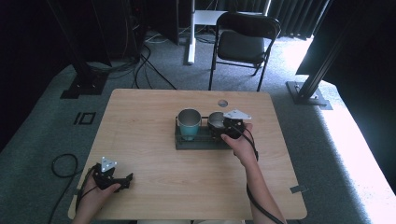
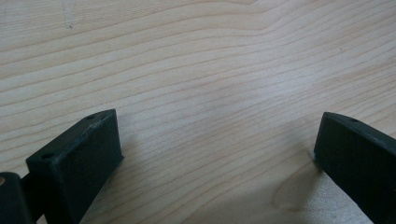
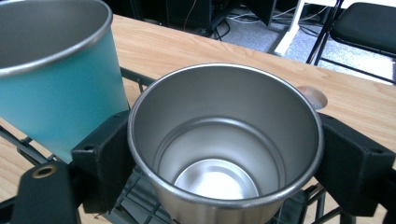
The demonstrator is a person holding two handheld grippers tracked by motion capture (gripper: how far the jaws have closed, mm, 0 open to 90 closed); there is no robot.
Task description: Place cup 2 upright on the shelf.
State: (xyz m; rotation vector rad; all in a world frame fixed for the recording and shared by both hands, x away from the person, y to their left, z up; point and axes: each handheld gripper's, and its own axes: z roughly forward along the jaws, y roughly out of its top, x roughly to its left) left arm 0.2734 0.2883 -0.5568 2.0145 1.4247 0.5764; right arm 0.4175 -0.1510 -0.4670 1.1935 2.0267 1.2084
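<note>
A wooden table [image 1: 154, 186] seen from above. Near its middle, a little toward the far edge, a dark wire rack [image 1: 198, 139] holds two cups side by side: a teal cup [image 1: 188, 124] on the left and a steel cup [image 1: 215, 119] on the right, both upright and empty. The right gripper [image 1: 223, 127] has its jaws pressed against opposite sides of the steel cup, gripping it over the rack. The left gripper [image 1: 122, 182] rests near the table's near left corner, jaws spread wide over bare wood.
</note>
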